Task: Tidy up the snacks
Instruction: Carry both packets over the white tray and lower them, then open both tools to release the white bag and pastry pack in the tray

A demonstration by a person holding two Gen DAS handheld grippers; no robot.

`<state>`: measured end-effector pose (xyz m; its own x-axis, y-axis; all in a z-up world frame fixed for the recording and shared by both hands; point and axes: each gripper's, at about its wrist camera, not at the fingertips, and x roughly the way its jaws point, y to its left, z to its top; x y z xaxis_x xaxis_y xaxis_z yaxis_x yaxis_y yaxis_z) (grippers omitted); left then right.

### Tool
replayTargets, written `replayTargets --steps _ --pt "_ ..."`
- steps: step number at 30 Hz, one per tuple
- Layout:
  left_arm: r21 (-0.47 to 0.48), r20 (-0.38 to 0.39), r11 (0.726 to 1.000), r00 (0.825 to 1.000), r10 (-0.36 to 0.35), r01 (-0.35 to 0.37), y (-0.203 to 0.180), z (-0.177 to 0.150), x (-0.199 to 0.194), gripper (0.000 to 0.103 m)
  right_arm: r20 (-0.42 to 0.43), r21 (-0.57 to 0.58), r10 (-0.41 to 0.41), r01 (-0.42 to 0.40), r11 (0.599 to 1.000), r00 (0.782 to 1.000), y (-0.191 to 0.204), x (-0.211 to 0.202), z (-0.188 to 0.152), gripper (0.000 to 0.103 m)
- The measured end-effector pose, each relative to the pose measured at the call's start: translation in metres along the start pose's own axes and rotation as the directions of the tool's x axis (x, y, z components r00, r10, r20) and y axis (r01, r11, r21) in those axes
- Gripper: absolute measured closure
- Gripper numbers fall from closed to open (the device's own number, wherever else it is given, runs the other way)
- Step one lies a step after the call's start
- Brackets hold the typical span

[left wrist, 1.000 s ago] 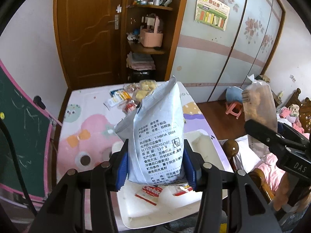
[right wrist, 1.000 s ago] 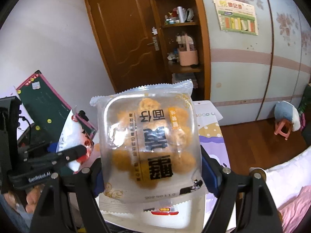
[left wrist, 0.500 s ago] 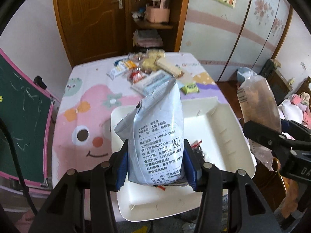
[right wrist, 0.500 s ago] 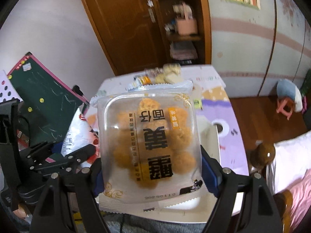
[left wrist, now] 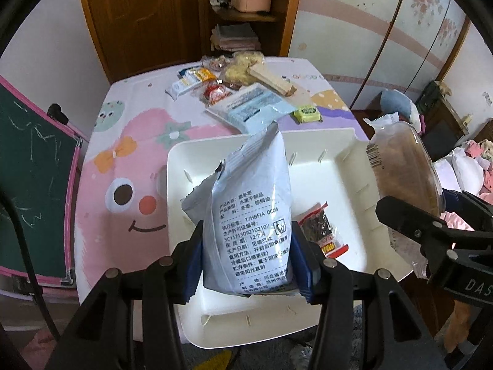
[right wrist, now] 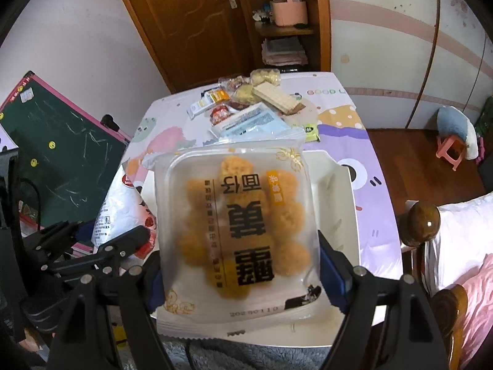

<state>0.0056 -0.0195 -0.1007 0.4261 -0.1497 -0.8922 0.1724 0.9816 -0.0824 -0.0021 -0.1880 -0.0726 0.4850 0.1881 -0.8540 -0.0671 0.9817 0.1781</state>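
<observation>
your table (left wrist: pixel 101 141) wears a pink and purple cartoon cloth, and a big white tray (left wrist: pixel 185 166) sits on its near end. your right gripper (right wrist: pixel 238 274) is clamped on a wide clear pack of round golden cookies (right wrist: pixel 237 225) with big black letters, held up over the tray. your left gripper (left wrist: pixel 248 246) is clamped on a tall white and pale blue snack bag (left wrist: pixel 252 203) with small black print, its top torn open, also held over the tray. a small red packet with dark bits (left wrist: pixel 320 231) lies inside the tray. more snacks wait in a pile (left wrist: pixel 243 89) at the far end of the table, well apart from the tray, with a little yellow-green packet (left wrist: pixel 308 113) beside them
</observation>
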Motion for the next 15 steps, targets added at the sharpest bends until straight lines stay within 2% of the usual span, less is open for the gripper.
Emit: replayTargets --steps 10,11,13,14,15 --pt "-0.009 -0.047 1.0 0.999 0.0 0.0 0.001 -0.002 0.014 0.053 -0.041 0.019 -0.029 0.03 0.999 0.999 -0.003 0.012 -0.001 0.019" --pt "-0.008 -0.046 1.0 0.999 0.002 -0.003 0.001 -0.002 0.014 0.05 -0.038 0.022 -0.031 0.032 0.999 0.999 -0.004 0.012 -0.001 0.019" --pt "-0.009 -0.045 1.0 0.999 0.003 -0.004 0.001 -0.001 0.014 0.034 -0.023 0.028 -0.027 0.028 0.999 0.999 -0.004 0.01 -0.001 0.019" --pt "-0.01 -0.043 1.0 0.999 0.008 -0.008 0.0 -0.001 0.014 0.021 -0.019 0.028 -0.03 0.03 0.999 0.999 -0.004 0.009 -0.001 0.018" --pt "-0.013 -0.039 1.0 0.999 0.011 -0.011 0.0 -0.001 0.014 0.016 -0.015 0.026 -0.034 0.034 0.999 0.999 -0.004 0.008 -0.001 0.015"
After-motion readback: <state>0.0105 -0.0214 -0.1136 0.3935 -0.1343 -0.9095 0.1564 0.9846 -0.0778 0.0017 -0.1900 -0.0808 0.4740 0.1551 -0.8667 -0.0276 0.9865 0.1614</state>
